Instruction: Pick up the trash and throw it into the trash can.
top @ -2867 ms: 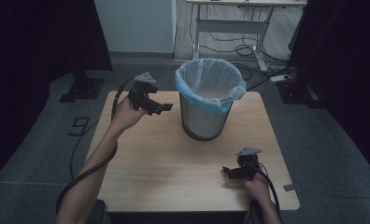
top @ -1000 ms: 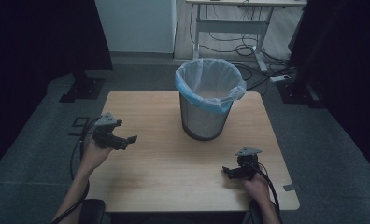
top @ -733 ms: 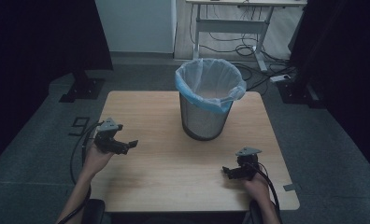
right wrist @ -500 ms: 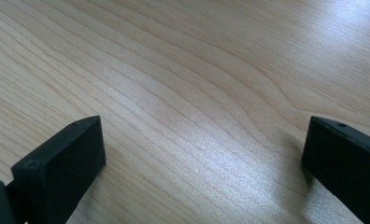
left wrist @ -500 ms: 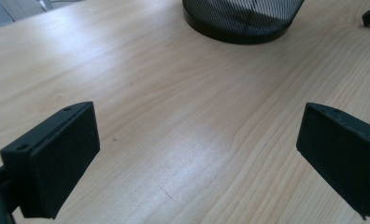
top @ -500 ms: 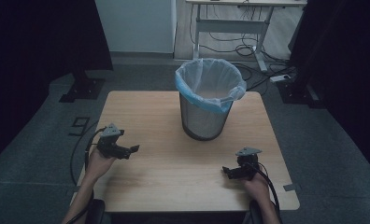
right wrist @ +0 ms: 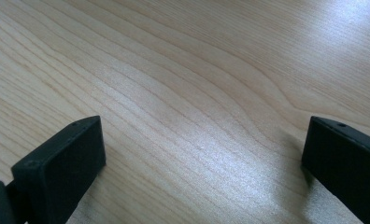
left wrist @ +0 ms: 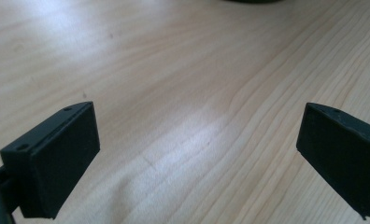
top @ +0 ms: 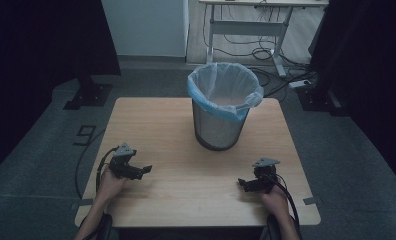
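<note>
Near the far edge of the table [top: 151,120], a little right of centre, stands the bin [top: 222,110] — upright, a dark wire-mesh can lined with a pale blue bag whose top is folded out over the rim. Both grippers sit low at the near edge, well apart from it: the left gripper [top: 142,170] at the near left and the right gripper [top: 243,183] at the near right, each with its fingers wide apart over bare wood and nothing between them. By the look of it the bin is light and stiff enough to lift, though an empty mesh can will likely tip or slide if pushed high up. The bag is thin, soft and slippery — it would slip or tear. Best hold, I judge, is the rim, pinching mesh and bag together, one gripper on each side
</note>
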